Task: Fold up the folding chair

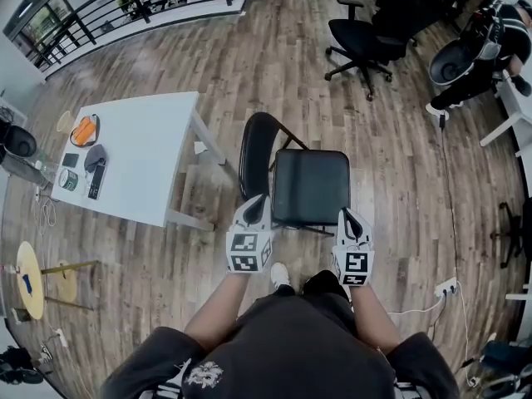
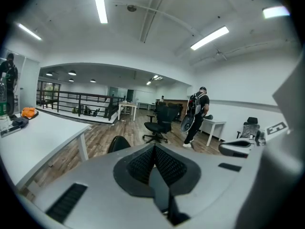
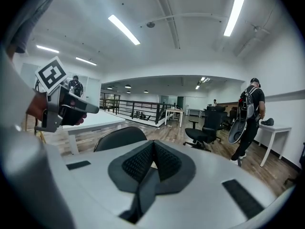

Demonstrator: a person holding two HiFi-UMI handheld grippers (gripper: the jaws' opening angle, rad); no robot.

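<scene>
A white rectangular table (image 1: 150, 152) stands on the wood-plank floor (image 1: 274, 81) at left, carrying an orange object (image 1: 84, 130), a dark grey pouch (image 1: 95, 156) and a slim black device (image 1: 96, 181). Beyond, a black swivel office chair (image 1: 359, 40) sits near a person wearing a backpack (image 1: 486, 44). A black metal railing (image 1: 125, 2) runs along the far edge, and a white power strip (image 1: 446, 288) lies at right.

Legible text: none; only coded black-and-white square markers (image 1: 247, 253) on the cubes of the left gripper (image 1: 258, 202) and right gripper (image 1: 347, 215), plus an unreadable emblem (image 1: 204, 375) on the person's dark shirt (image 1: 291, 347).
</scene>
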